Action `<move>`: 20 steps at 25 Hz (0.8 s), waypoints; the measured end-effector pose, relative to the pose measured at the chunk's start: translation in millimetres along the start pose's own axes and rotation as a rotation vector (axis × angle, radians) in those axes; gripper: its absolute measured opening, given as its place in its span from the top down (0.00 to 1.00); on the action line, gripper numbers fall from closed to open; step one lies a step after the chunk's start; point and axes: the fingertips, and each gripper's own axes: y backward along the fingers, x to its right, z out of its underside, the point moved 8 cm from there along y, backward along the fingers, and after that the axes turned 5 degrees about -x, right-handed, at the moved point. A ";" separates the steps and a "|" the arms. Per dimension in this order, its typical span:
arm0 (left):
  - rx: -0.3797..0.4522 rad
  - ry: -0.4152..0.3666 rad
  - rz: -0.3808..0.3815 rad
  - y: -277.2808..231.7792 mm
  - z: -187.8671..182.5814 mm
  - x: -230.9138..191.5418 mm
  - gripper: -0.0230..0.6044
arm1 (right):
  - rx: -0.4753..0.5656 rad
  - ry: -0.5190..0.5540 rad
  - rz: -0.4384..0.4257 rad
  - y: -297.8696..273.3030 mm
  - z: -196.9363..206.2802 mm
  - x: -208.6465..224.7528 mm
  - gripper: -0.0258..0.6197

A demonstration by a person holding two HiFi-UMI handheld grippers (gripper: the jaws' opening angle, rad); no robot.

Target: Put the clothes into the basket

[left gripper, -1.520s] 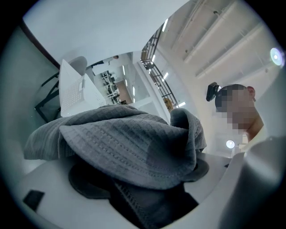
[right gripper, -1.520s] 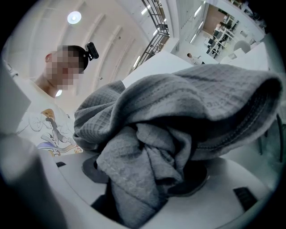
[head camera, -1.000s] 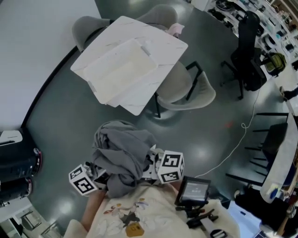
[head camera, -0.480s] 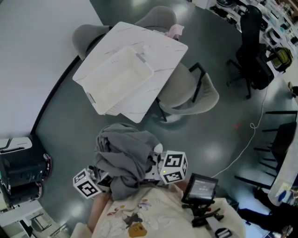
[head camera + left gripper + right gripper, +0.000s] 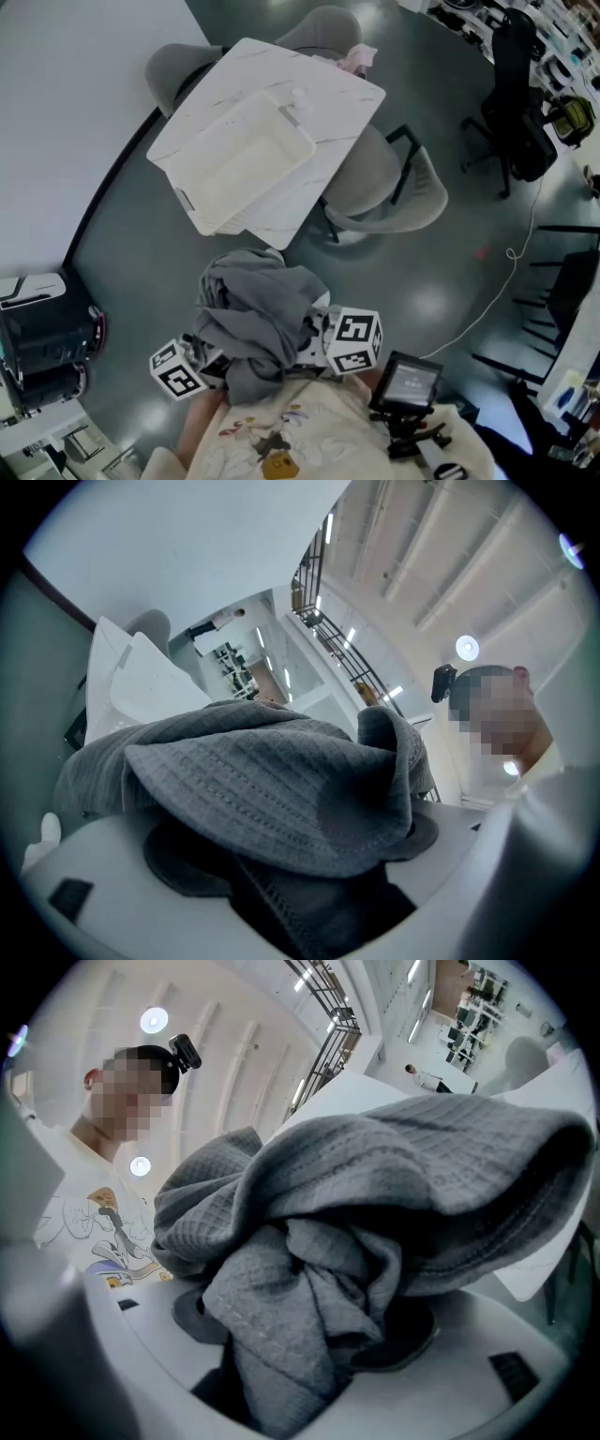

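A bunched grey garment (image 5: 253, 314) hangs between both grippers, low in the head view, above the dark floor. My left gripper (image 5: 211, 352) is shut on its left side, and the cloth (image 5: 281, 780) drapes over the jaws and hides them. On its right side my right gripper (image 5: 305, 337) is shut, with folds (image 5: 328, 1269) spilling over the jaws. The white basket (image 5: 298, 122) sits empty on the white table (image 5: 337, 94), ahead of the garment and apart from it.
Grey chairs (image 5: 394, 192) (image 5: 173, 66) stand around the table, and a pink item (image 5: 356, 58) lies at its far edge. A black office chair (image 5: 511, 103) is at the right, black equipment (image 5: 47, 342) at the left. A white cable (image 5: 487, 291) runs over the floor.
The head view has shifted a little, so table and basket sit slightly further right. Both grippers keep the garment in about the same place.
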 end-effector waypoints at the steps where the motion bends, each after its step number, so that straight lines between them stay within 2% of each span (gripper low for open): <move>1: -0.009 0.000 0.004 -1.6 -2.8 -0.3 0.25 | 0.003 -0.001 0.006 -0.2 -2.0 0.5 0.47; 11: -0.033 -0.001 0.022 -18.2 -47.5 -20.5 0.25 | 0.021 0.008 0.039 -15.1 -37.3 27.8 0.47; 20: 0.008 -0.012 0.030 -27.4 -98.1 -48.8 0.25 | -0.010 0.034 0.036 -39.3 -80.4 66.1 0.47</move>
